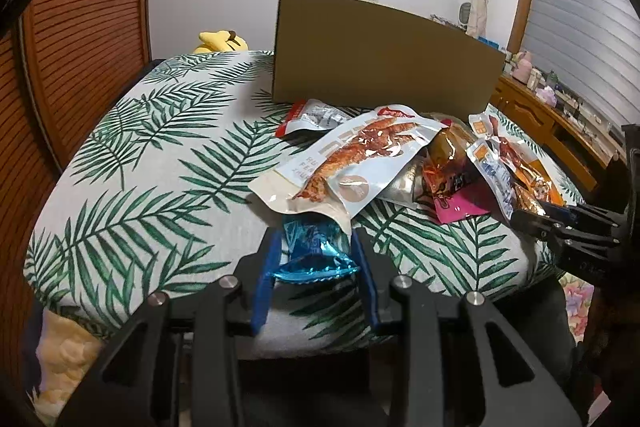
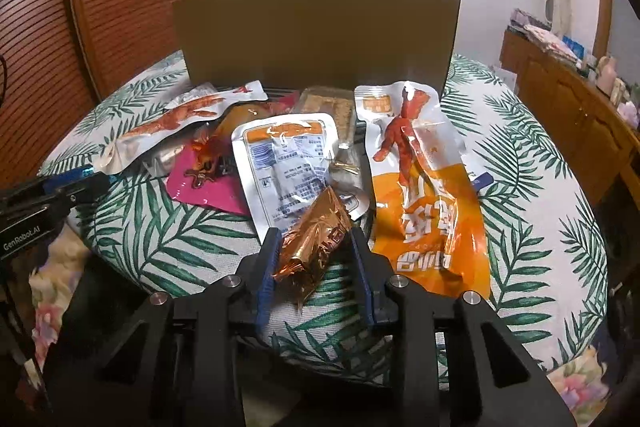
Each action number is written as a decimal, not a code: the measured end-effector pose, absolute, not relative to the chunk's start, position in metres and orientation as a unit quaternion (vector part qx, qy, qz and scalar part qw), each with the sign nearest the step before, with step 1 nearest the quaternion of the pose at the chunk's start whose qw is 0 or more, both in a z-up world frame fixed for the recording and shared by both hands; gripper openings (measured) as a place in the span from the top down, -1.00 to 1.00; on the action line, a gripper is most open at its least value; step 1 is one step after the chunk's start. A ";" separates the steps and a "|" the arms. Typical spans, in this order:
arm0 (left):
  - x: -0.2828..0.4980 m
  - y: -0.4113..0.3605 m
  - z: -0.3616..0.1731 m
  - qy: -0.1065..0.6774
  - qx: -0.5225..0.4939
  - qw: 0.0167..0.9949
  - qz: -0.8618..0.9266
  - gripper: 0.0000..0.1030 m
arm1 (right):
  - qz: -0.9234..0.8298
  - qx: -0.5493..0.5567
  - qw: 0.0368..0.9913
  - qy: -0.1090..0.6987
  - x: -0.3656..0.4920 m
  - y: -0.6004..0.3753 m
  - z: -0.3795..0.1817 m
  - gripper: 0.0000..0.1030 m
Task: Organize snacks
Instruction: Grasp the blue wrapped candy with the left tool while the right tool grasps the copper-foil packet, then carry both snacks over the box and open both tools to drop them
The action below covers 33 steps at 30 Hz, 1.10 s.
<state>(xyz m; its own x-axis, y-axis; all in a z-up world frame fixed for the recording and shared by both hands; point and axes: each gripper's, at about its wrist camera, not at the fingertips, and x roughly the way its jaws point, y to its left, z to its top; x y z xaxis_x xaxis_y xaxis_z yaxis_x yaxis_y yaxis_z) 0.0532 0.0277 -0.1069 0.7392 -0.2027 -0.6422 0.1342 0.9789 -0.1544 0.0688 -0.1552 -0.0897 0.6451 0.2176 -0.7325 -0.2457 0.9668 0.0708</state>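
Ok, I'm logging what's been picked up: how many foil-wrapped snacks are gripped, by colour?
Blue foil, in left gripper: 1
Copper foil, in right gripper: 1
Total: 2

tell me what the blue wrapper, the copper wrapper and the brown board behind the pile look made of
Blue wrapper: looks like metallised foil film, shiny with sharp crinkles and bright glints. Copper wrapper: the same kind of crinkly metallic film, mirror-like creases. Brown board: probably cardboard, matte, flat, no glare, thin straight edge.
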 end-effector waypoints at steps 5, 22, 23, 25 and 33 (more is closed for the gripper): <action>0.049 0.035 -0.107 0.351 -0.048 0.931 -0.088 0.34 | 0.132 -0.012 0.907 0.399 0.070 -0.160 -0.088 0.41; 0.057 0.074 -0.099 0.362 -0.036 0.930 -0.042 0.34 | 0.140 -0.019 0.913 0.382 0.065 -0.159 -0.079 0.41; 0.058 0.075 -0.102 0.371 -0.031 0.927 -0.044 0.33 | 0.140 -0.019 0.913 0.382 0.065 -0.159 -0.079 0.41; 0.059 0.073 -0.106 0.376 -0.017 0.925 -0.050 0.32 | 0.140 -0.019 0.913 0.382 0.065 -0.158 -0.080 0.41; 0.064 0.071 -0.103 0.381 -0.007 0.924 -0.045 0.36 | 0.145 -0.024 0.913 0.381 0.064 -0.156 -0.079 0.41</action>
<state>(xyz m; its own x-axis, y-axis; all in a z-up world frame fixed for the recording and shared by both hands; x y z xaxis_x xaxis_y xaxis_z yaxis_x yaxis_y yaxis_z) 0.0636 0.0711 -0.1029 0.7062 -0.0886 -0.7024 0.0785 0.9958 -0.0467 0.0645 -0.1560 -0.0789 0.6682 0.2462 -0.7020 -0.2830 0.9568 0.0661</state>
